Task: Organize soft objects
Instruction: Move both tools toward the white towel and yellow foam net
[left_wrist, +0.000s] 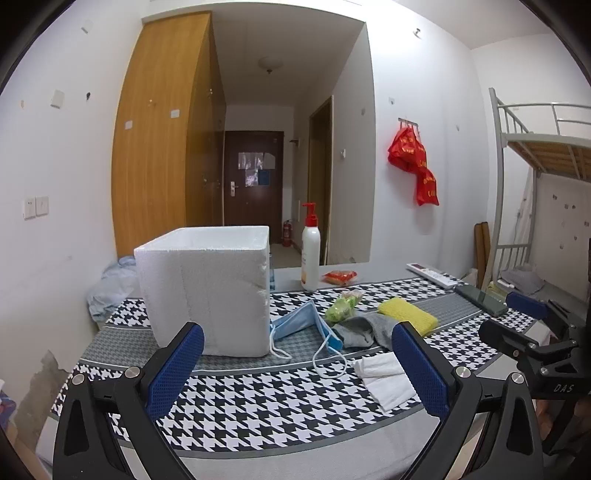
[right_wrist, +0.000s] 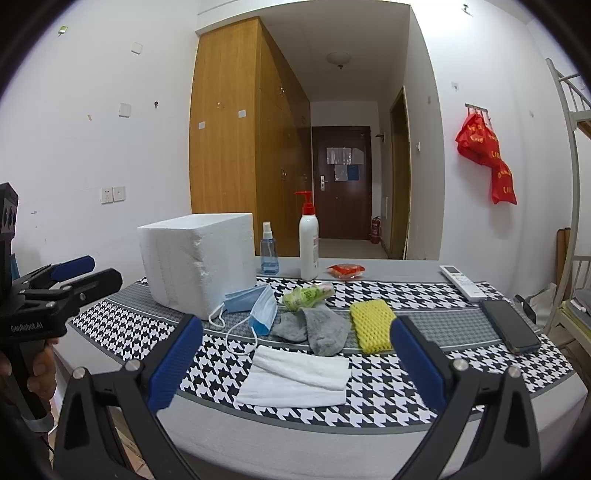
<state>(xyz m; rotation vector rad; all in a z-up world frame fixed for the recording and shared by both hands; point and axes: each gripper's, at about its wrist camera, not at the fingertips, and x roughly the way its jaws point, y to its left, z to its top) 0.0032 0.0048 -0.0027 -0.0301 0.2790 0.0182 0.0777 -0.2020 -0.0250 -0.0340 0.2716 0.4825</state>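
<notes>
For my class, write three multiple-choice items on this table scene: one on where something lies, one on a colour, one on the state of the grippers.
1. Where does the yellow foam net lie?
A. inside the white foam box
B. on the checked cloth, right of the grey socks
C. on top of the phone

2. What colour is the pump top of the white lotion bottle?
A. red
B. green
C. black

3. How do the left gripper and right gripper stand?
A. both shut on a sock
B. left open, right shut on the mask
C. both open, holding nothing

Key:
1 B: the net rests on the checked cloth beside the grey socks, outside the white foam box.
2 A: the pump is red.
3 C: each pair of blue pads stands wide apart with nothing between.
</notes>
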